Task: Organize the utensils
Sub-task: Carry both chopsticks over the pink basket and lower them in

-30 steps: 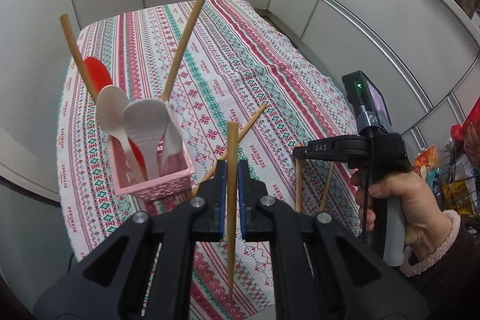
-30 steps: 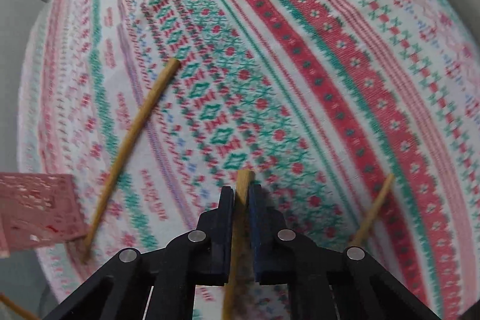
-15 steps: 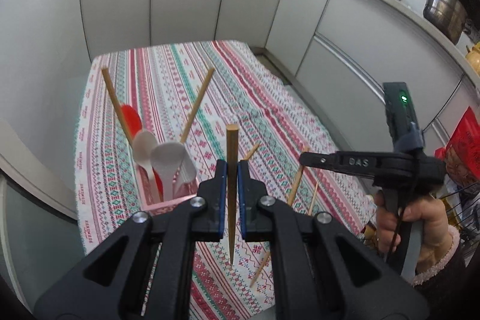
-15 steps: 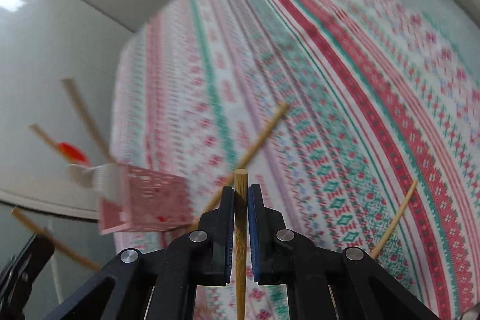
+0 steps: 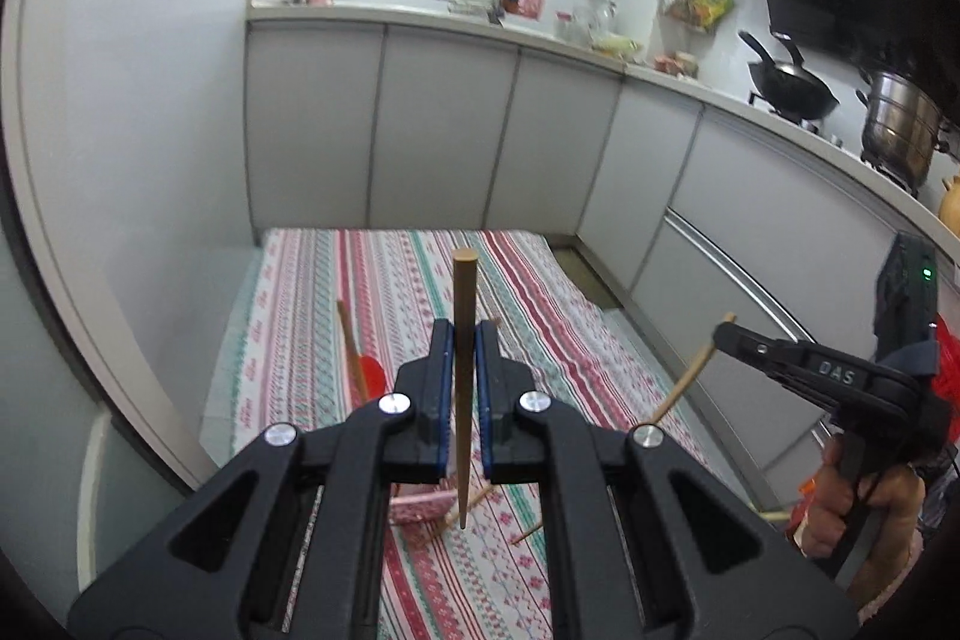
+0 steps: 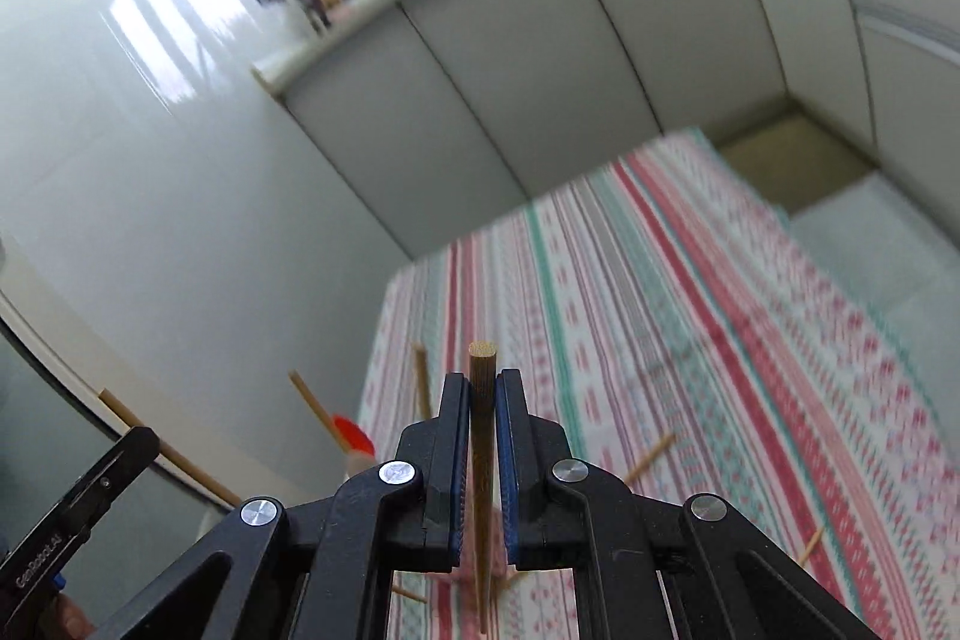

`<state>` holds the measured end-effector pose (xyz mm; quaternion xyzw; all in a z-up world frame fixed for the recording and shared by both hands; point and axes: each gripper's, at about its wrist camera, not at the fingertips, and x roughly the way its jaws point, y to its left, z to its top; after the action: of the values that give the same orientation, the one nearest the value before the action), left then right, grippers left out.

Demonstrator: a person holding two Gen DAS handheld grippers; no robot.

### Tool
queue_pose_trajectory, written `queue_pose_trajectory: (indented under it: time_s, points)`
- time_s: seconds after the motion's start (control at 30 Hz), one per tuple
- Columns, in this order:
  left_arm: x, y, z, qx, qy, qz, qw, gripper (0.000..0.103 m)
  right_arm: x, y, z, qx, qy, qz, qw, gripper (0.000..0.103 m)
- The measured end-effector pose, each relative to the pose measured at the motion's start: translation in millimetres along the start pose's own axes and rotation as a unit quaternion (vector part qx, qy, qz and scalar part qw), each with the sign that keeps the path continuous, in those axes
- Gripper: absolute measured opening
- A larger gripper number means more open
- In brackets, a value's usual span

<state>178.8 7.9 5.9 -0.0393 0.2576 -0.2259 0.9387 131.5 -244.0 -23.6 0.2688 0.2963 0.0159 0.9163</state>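
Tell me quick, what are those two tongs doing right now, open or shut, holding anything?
Left tongs: shut on a wooden chopstick, held upright.
Right tongs: shut on another wooden chopstick, also upright.

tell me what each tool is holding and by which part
Each holds one brown wooden chopstick near its thick upper end: left tool on left chopstick, right tool on right chopstick.

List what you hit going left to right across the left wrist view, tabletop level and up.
Red spoon in the holder → chopstick clamped in the left gripper → chopstick in the right gripper → hand holding it.
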Motion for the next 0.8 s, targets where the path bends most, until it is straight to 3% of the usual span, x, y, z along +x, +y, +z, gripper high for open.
queue_pose_trajectory:
  time_s: [0.17,0.47,0.8]
  points:
    - [9,6,3,-0.005,-0.017,0.027,0.9995,0.008,-9,12,6,-0.013,-0.033,0.004,0.999,0.007]
    - [24,15,2,-0.014,-0.037,0.049,0.998,0.008,1,18,6,-0.016,-0.037,0.013,0.999,0.007]
    - [68,8,-22,0.008,0.001,0.04,0.9991,0.008,5,18,4,-0.019,-0.032,0.011,0.999,0.007]
